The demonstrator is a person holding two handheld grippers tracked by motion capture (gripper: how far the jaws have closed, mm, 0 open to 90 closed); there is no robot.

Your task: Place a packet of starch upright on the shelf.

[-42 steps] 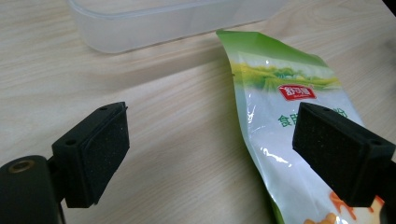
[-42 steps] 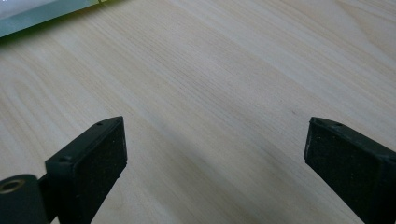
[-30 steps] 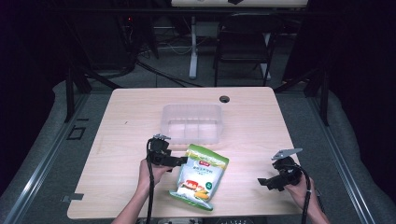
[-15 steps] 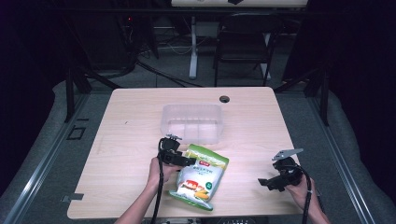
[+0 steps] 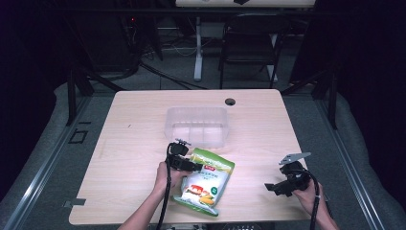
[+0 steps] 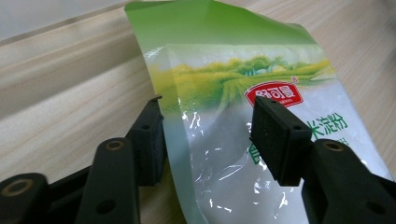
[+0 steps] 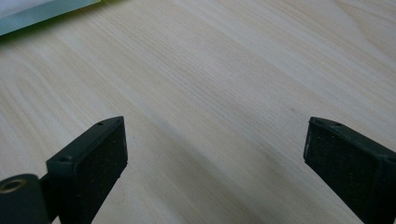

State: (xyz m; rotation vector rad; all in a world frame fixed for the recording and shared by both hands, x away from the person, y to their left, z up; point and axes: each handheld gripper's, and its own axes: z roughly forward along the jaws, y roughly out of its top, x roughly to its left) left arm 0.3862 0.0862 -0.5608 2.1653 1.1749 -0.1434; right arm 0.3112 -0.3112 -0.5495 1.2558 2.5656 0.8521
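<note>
High view: one bag (image 5: 205, 182), one tub (image 5: 197, 125), two grippers, fingers apart on both.

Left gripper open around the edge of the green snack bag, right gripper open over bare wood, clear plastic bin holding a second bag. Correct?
Not quite: the clear rectangular plastic bin is empty, per the high view. Left gripper straddles the green printed snack bag; right gripper is open.
</note>
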